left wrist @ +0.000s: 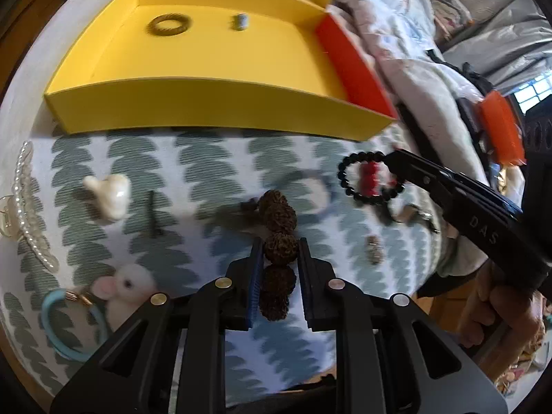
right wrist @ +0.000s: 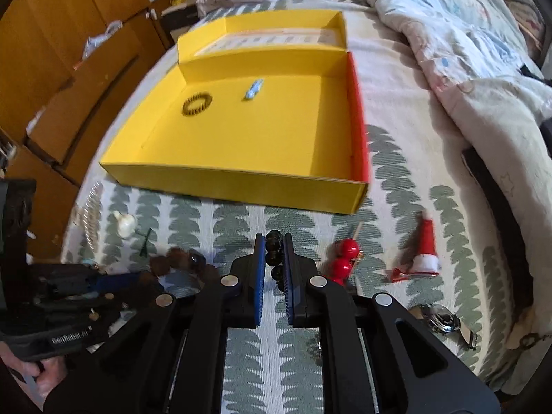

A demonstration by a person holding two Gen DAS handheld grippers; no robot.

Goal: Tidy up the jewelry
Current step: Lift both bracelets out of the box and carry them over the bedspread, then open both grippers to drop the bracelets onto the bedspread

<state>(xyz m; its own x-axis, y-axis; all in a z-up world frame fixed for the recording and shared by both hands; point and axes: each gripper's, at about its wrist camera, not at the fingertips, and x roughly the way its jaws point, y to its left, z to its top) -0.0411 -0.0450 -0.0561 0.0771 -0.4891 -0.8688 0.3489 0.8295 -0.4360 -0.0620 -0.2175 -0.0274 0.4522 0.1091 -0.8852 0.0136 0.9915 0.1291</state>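
Observation:
My left gripper (left wrist: 280, 246) is shut on a string of large brown knobbly beads (left wrist: 277, 222), held above the leaf-print cloth. My right gripper (right wrist: 274, 241) is shut on a black bead bracelet (right wrist: 273, 257) with red beads; in the left wrist view the bracelet (left wrist: 371, 177) hangs as a loop from the right gripper's tip (left wrist: 393, 160). The open yellow box (right wrist: 241, 127) lies beyond both grippers, holding a brown twisted ring (right wrist: 197, 103) and a small blue piece (right wrist: 253, 89).
On the cloth lie a white bird figure (left wrist: 108, 193), a pearl hair clip (left wrist: 29, 203), a white bunny hair tie with blue band (left wrist: 127, 289), a red ball hairpin (right wrist: 343, 258), a red-and-white cone clip (right wrist: 426, 246) and a watch (right wrist: 441, 321). Bedding is piled at right.

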